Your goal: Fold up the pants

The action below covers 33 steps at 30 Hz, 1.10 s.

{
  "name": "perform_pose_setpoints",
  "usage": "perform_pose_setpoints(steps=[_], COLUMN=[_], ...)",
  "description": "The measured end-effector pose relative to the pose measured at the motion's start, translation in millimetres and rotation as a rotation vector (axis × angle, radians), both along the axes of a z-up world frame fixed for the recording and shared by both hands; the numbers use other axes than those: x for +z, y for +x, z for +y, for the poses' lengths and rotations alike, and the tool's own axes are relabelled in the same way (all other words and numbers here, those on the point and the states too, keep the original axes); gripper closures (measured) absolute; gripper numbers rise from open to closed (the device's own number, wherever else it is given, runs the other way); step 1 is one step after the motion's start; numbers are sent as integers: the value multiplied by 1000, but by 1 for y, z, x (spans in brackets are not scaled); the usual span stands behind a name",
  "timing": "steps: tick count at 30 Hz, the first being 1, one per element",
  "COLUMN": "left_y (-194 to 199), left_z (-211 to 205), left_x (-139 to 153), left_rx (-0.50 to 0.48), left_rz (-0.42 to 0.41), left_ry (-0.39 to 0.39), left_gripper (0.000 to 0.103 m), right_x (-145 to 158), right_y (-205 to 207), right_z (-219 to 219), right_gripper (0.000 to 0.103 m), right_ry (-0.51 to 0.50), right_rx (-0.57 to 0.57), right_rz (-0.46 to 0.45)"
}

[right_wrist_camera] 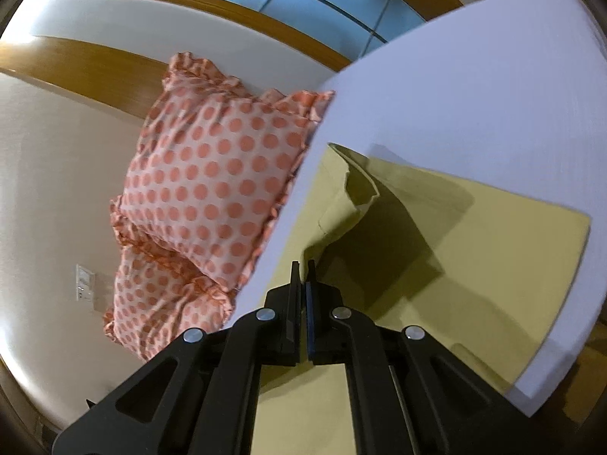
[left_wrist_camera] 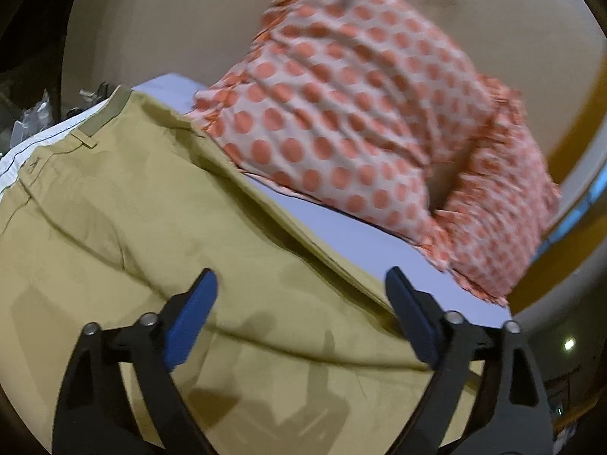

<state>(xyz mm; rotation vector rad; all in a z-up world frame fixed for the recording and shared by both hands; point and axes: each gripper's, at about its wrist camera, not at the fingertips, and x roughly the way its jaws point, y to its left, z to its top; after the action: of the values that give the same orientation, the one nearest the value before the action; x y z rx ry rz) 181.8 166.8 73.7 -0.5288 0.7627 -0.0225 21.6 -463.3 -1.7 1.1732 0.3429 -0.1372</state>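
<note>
Right claw [right_wrist_camera: 302, 269] pinches creased khaki pants [right_wrist_camera: 436, 246]; left claw [left_wrist_camera: 301, 284] spread.

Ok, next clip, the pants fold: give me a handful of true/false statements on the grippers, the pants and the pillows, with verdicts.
1. The left gripper is open above the pants. True.
2. The right gripper is open and holds nothing. False: its fingers are shut on a raised fold of the pants.
3. The pants are blue denim. False: they are khaki.
4. Polka-dot pillows sit beside the pants. True.
5. The waistband is hidden in both views. False: it shows in the left wrist view.
</note>
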Motion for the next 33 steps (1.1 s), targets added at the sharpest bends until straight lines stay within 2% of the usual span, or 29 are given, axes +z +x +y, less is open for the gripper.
perform_pose_setpoints(steps=[3, 5, 7, 9, 11, 13, 14, 17, 19, 22, 25, 28, 33], left_y=[38, 61, 88, 114, 127, 124, 117, 66, 5, -73, -146, -187, -209], left_z=[10, 15, 20, 27, 35, 41, 41, 39, 43, 50, 53, 55, 58], left_x=[-14, -21, -29, -41, -53, -57, -53, -19, 7, 21, -2, -25, -48], left_rx=[37, 57, 91, 127, 146, 148, 153, 136, 116, 108, 115, 140, 149], left_rz=[104, 144, 185, 238, 273, 272, 259, 145, 46, -15, 14, 42, 63], left_ry=[-11, -14, 16, 28, 1, -22, -16, 25, 18, 22, 4, 4, -36], left_gripper=[23, 31, 35, 47, 96, 98, 99, 100, 99, 96, 95, 96, 96], right_x=[2, 2, 3, 2, 1, 2, 3, 16, 24, 30, 20, 2, -15], right_y=[4, 6, 7, 9, 11, 15, 16, 10, -1, -20, -37, -47, -56], right_z=[-2, -3, -3, -3, -5, -6, -6, -9, -12, -16, -16, -17, -17], right_gripper=[101, 101, 101, 101, 101, 101, 101, 101, 101, 101, 101, 101, 101], right_ry=[-7, -2, -4, -3, 0, -2, -5, -19, -33, -38, -45, -17, -20], right_rx=[3, 8, 9, 8, 10, 12, 11, 2, -11, -28, -43, -51, -61], right_rz=[-16, -17, -16, -11, -10, -18, -19, -61, -87, -107, -63, -5, 42])
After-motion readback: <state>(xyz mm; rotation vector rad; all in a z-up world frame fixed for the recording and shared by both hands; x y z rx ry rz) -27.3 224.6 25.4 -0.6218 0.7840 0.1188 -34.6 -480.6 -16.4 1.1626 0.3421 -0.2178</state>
